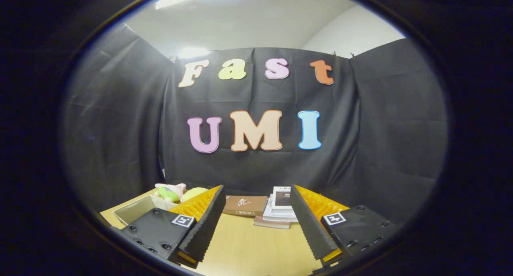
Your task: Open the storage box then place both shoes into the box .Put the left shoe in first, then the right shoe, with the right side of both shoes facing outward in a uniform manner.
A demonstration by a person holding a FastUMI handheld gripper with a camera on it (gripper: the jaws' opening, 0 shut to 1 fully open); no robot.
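The gripper (256,224) hangs with fingers spread, holding nothing above the bare desk (248,248), books (280,210) beyond at the far edge; which step is in hand I can't judge.

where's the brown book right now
In the gripper view the brown book lies on the table beyond the open gripper, left of the stacked books.

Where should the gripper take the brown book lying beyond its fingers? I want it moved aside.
Judging by its flat pose, grip the brown book by its near long edge, coming low from the front; the open gripper already faces it across the table.
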